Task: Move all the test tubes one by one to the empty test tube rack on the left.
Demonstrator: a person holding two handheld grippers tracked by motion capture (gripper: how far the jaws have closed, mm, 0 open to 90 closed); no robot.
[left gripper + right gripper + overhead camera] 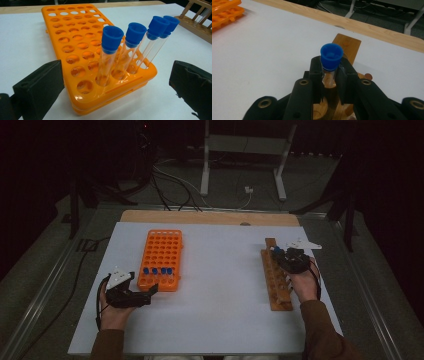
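Observation:
An orange tube rack (161, 251) lies left of centre with several blue-capped clear tubes (157, 270) in its near row. My left gripper (152, 295) is open just before the rack's near right corner. In the left gripper view its jaws stand wide apart either side of the tubes (111, 40) and the rack (75, 37), touching nothing. At the right lies a wooden tube rack (278, 285). My right gripper (280, 254) is shut on a blue-capped tube (331, 56) that stands upright over the wooden rack (347, 43).
The white table top (220, 285) spreads between the two racks, with a wooden strip (210, 217) along its far edge. Cables and a metal stand (245, 150) are on the floor beyond. The wooden rack (197, 23) shows at the top right of the left gripper view.

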